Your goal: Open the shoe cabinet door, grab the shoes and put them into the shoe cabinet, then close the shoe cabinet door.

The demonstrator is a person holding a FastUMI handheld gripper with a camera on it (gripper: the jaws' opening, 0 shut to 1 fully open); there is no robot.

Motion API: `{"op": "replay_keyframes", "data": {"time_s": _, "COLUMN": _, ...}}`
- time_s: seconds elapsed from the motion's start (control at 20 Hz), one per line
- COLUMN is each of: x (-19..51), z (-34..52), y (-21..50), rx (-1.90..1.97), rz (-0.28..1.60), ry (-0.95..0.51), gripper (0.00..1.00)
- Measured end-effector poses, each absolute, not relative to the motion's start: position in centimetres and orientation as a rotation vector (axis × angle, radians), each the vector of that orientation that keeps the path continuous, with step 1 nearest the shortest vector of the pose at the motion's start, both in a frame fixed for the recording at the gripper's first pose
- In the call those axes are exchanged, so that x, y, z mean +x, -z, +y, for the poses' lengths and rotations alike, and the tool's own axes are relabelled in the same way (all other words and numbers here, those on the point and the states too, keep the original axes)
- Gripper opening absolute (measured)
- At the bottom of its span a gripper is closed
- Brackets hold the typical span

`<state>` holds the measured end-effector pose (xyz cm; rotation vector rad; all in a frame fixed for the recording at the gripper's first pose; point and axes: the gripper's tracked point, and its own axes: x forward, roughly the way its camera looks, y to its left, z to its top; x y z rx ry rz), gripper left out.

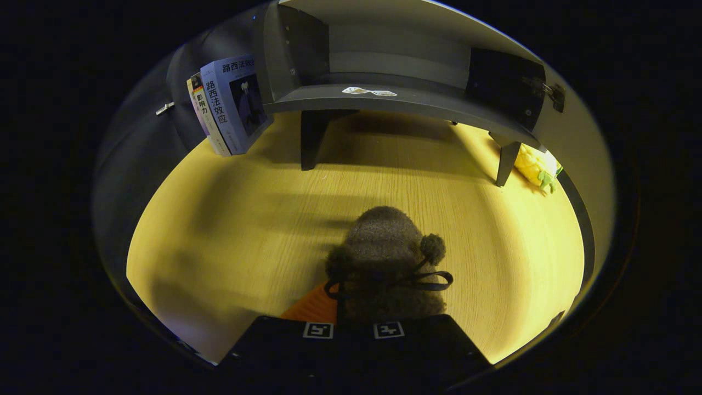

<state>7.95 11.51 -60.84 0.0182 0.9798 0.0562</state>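
A fuzzy grey-brown shoe (384, 258) with a pom-pom and a dark ribbon bow sits between my fingers, its toe pointing ahead. An orange part (312, 306) shows at its left side. My gripper (354, 325) is shut on the shoe's rear end and holds it over the yellow wooden tabletop (230, 219). Beyond the shoe stands the grey shoe cabinet (384, 104) on short legs, its front open and its shelf bare except for a white sticker (368, 91). A dark door panel (504, 93) with a metal fitting hangs open at the cabinet's right side.
Several books (227, 104) lean against the cabinet's left wall. A yellow plush toy (538, 165) lies by the cabinet's right leg (505, 162). A grey panel with a small metal handle (164, 108) stands left of the books.
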Motion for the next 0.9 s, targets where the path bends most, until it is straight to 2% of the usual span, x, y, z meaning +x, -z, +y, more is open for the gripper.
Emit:
{"op": "replay_keyframes", "data": {"time_s": 0.05, "x": 7.4, "z": 11.4, "y": 59.6, "rx": 0.039, "rz": 0.979, "ry": -0.062, "gripper": 0.05}}
{"op": "replay_keyframes", "data": {"time_s": 0.35, "x": 6.2, "z": 11.1, "y": 55.9, "rx": 0.076, "rz": 0.935, "ry": -0.09, "gripper": 0.05}}
{"op": "replay_keyframes", "data": {"time_s": 0.9, "x": 6.7, "z": 8.9, "y": 38.3, "rx": 0.062, "rz": 0.721, "ry": -0.103, "gripper": 0.05}}
